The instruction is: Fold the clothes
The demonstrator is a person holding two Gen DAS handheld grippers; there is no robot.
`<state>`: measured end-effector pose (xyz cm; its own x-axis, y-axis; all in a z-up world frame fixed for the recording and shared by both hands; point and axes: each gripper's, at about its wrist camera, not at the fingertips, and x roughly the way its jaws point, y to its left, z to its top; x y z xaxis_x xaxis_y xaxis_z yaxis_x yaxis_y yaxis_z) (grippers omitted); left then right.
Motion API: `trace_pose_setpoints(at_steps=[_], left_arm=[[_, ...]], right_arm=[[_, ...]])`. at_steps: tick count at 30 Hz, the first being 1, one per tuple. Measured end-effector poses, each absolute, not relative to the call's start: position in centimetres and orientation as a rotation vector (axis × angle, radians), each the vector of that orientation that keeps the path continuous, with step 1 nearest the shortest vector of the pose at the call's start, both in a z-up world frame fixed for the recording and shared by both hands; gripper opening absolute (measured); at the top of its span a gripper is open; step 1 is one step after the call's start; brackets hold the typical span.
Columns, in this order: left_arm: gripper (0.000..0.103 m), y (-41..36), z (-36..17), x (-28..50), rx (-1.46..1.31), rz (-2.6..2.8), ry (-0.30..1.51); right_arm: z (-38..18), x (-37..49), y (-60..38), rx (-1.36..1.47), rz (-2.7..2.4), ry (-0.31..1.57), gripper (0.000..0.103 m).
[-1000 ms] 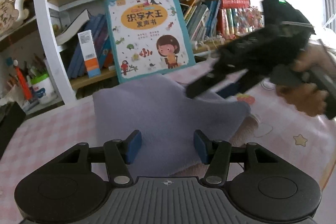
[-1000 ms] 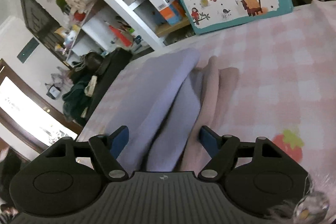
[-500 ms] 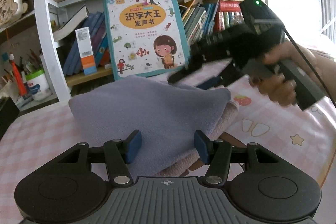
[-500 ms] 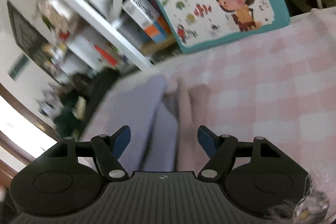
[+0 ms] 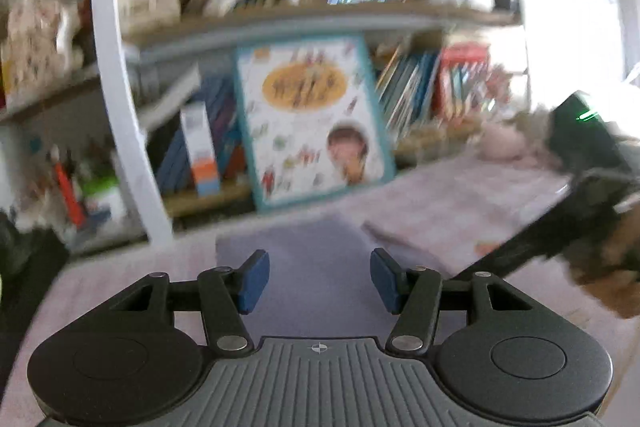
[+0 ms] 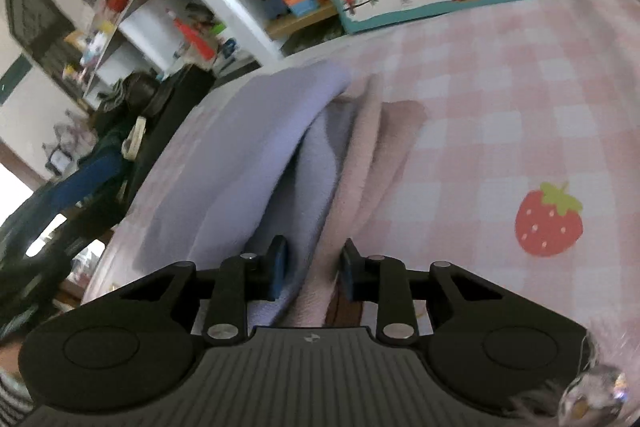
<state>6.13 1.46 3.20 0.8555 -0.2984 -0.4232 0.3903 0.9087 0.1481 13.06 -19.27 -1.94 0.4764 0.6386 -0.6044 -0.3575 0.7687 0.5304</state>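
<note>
Since a second ago the right gripper (image 6: 312, 269) has narrowed sharply and its jaws are closing, with the edges of the lavender garment (image 6: 240, 163) and the beige-pink garment (image 6: 372, 155) bunched between the blue pads; whether the pads already press the cloth cannot be told, though they stand right against it. Both garments lie folded in long layers on the pink checked tablecloth (image 6: 500, 75), the lavender one on top and to the left, the beige-pink one peeking out beside it. Only the right wrist view shows those stacked layers edge-on, along with a strawberry print (image 6: 548, 221) on the cloth near the right finger. From the left wrist view, which is blurred, the lavender garment (image 5: 316, 267) reads as a flat sheet reaching in under the left gripper (image 5: 318, 281), whose pads stand about half open with the cloth between and below them, touching neither as far as can be seen. That view alone shows the right gripper (image 5: 516, 251) from outside as a dark smeared shape at the right edge with a hand (image 5: 608, 267) behind it. Beyond the garments a children's picture book (image 5: 312, 123) leans upright against the bookshelf (image 5: 280, 19).
</note>
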Motion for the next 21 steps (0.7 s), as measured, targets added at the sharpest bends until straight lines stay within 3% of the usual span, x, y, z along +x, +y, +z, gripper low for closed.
trace_pose_setpoints(at_steps=[2, 12, 21], left_arm=[[0.056, 1.1, 1.6, 7.1, 0.236, -0.348, 0.475], [0.056, 1.6, -0.4, 6.5, 0.189, -0.346, 0.472], [0.057, 1.7, -0.6, 6.3, 0.193, -0.354, 0.448]], right_arm=[[-1.5, 12.4, -19.5, 0.327, 0.605, 0.853, 0.041], [-0.6, 10.8, -22.4, 0.576, 0.742, 0.843, 0.041], [-1.9, 11.3, -21.6, 0.603, 0.737, 0.894, 0.042]])
